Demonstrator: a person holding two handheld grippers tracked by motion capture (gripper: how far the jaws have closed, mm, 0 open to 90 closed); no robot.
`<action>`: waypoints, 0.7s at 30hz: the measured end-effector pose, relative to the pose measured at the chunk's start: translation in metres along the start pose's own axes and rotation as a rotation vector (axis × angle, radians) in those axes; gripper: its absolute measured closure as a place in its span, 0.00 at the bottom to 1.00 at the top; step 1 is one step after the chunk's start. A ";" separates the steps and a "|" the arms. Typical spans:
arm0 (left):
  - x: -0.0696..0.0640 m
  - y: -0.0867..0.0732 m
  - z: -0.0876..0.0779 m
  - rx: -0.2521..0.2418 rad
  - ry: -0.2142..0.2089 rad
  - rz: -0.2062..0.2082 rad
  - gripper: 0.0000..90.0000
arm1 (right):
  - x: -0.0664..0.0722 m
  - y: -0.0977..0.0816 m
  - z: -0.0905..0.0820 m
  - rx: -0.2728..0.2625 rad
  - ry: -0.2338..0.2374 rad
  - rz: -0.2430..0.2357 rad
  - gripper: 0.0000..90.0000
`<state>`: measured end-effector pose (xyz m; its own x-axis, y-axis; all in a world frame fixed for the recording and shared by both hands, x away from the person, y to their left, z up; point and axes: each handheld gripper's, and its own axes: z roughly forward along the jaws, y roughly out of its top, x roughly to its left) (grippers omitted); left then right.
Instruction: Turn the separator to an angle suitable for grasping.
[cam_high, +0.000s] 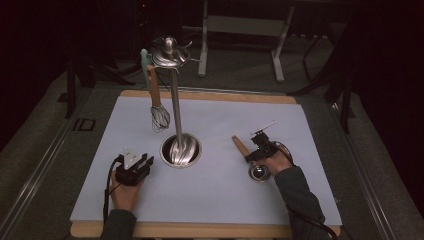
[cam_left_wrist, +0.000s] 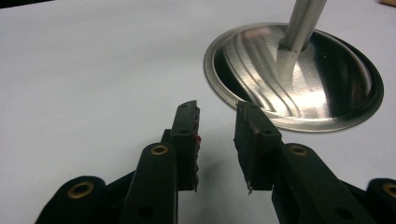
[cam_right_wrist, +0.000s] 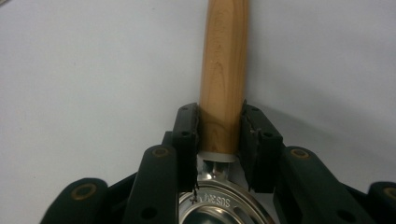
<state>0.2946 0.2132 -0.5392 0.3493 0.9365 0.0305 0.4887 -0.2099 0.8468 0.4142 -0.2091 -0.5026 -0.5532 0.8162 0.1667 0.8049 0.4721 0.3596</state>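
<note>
Half ladle bowl cut off, handle betw. jaws

Both grippers, left gripper and right gripper, are black, with brass-ringed screw holes along the arms. A grey three-cornered plate tops the left. Sleeves look dark grey, perhaps blue.

We see a steel rack standing mid-surface, with a whisk hanging from its top. Our right gripper sits over a wooden-handled utensil lying flat. Our left gripper rests just left of the rack's base.
</note>
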 end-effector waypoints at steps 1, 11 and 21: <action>0.000 0.000 0.000 0.001 0.001 0.003 0.78 | 0.002 0.001 0.000 0.007 -0.011 -0.008 0.78; 0.000 0.000 0.000 0.001 0.000 0.002 0.78 | 0.013 0.012 0.002 0.094 -0.057 -0.060 0.78; 0.000 0.000 0.000 0.000 0.001 0.002 0.78 | 0.020 0.012 -0.005 0.018 -0.012 -0.062 0.79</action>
<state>0.2944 0.2130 -0.5391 0.3495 0.9364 0.0323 0.4880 -0.2114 0.8469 0.4119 -0.1885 -0.4904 -0.5997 0.7891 0.1331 0.7728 0.5279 0.3523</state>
